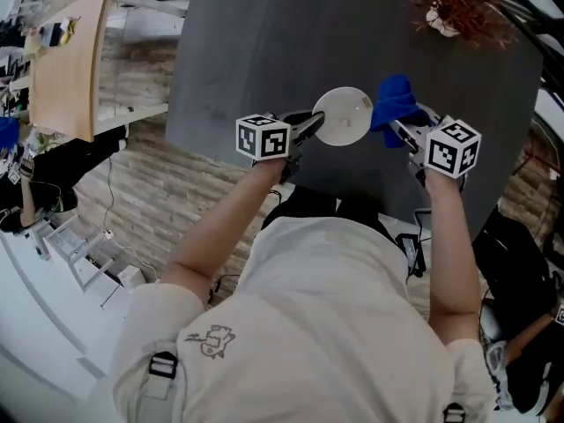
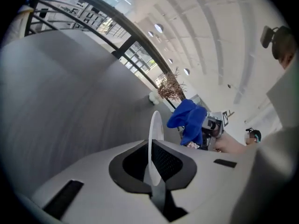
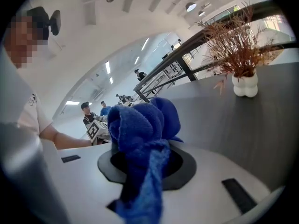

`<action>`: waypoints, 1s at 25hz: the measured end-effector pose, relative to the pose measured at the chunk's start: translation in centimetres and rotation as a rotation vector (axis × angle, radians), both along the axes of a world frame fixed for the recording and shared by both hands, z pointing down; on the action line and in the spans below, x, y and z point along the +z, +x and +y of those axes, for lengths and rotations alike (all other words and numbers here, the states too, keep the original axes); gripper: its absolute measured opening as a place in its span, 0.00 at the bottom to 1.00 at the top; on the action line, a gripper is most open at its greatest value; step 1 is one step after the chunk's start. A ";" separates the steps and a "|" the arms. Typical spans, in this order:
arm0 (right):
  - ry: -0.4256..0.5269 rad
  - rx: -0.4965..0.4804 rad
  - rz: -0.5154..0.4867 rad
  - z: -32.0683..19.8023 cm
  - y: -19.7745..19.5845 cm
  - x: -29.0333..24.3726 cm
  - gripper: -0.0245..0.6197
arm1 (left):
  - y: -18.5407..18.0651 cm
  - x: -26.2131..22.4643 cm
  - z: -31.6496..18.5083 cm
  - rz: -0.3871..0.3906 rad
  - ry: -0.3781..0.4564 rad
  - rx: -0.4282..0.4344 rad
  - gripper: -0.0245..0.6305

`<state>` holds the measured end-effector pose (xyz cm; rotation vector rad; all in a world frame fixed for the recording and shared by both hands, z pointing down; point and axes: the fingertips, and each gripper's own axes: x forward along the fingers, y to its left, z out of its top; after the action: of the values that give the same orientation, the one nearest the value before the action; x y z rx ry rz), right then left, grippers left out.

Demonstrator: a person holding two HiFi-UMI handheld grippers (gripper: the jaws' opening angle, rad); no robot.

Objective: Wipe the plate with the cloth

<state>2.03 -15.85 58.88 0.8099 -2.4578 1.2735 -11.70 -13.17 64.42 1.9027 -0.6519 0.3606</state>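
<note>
A small white plate (image 1: 344, 115) is held above the dark grey table (image 1: 264, 51), and my left gripper (image 1: 310, 127) is shut on its rim. In the left gripper view the plate (image 2: 154, 139) stands edge-on between the jaws. A bunched blue cloth (image 1: 394, 101) sits just right of the plate, with my right gripper (image 1: 398, 130) shut on it. In the right gripper view the cloth (image 3: 142, 139) fills the jaws and hangs down over them. The cloth (image 2: 189, 120) and the right gripper also show beyond the plate in the left gripper view.
A white vase of dried brown twigs (image 1: 458, 11) stands at the table's far right. A light wooden table (image 1: 66, 60) stands at the left over wood-plank floor. Other people stand far off in the right gripper view.
</note>
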 end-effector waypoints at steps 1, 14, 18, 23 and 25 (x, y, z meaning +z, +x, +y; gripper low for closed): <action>-0.012 0.002 -0.003 0.3 -0.2 0.6 0.20 | -0.1 0.8 0.2 0.008 -0.026 -0.016 0.07; -0.126 0.017 -0.006 2.4 -2.2 6.5 0.20 | 3.2 6.1 -0.9 0.067 -0.155 -0.028 0.07; -0.147 -0.006 -0.006 3.0 -3.1 7.5 0.20 | 3.6 6.4 -1.3 0.050 -0.127 -0.015 0.07; -0.170 -0.036 0.007 3.5 -3.8 9.0 0.20 | 2.9 7.0 -2.2 -0.085 -0.016 0.017 0.08; -0.184 -0.036 0.013 3.8 -3.5 9.7 0.20 | 3.2 7.3 -2.0 -0.127 0.007 0.034 0.12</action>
<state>-1.47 -12.06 68.58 0.7200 -2.2926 1.4505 -8.53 -15.15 71.76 1.9106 -0.7060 0.5050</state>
